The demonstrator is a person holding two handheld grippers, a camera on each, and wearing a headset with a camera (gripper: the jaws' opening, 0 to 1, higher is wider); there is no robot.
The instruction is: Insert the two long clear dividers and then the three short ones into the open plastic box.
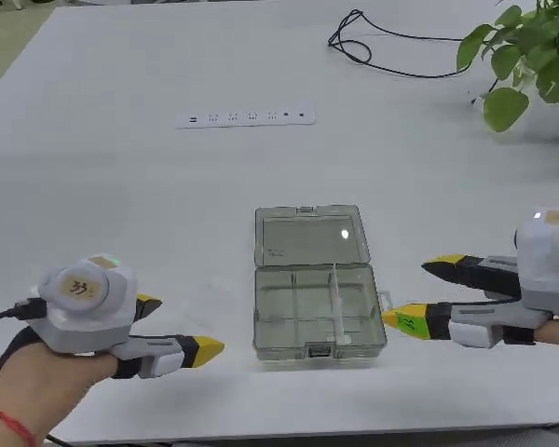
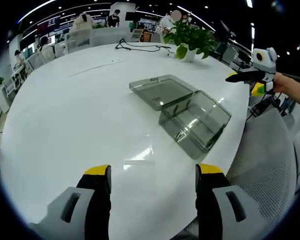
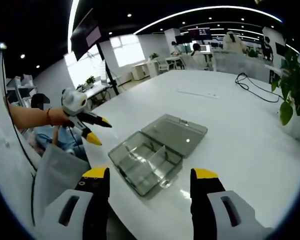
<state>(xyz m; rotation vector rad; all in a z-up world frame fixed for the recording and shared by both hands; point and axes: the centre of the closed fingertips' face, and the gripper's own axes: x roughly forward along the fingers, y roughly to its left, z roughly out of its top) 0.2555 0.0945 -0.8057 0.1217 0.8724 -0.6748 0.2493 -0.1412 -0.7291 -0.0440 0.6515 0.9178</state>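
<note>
The clear plastic box (image 1: 317, 312) lies open in the middle of the white table, its lid (image 1: 309, 235) flat behind it. Clear dividers (image 1: 338, 303) stand inside it; I cannot tell how many. My left gripper (image 1: 182, 326) hovers left of the box, open and empty. To the right of the box, my right gripper (image 1: 410, 293) is also open and empty. In the left gripper view the jaws (image 2: 152, 172) point at the box (image 2: 195, 122), and a faint clear flat piece (image 2: 139, 155) seems to lie on the table before them. The right gripper view has open jaws (image 3: 150, 175) facing the box (image 3: 145, 162).
A white power strip (image 1: 246, 117) lies further back on the table. A black cable (image 1: 382, 47) and a green plant (image 1: 531, 47) are at the far right. The table's near edge runs just below the box. A grey chair (image 2: 270, 160) stands beside the table.
</note>
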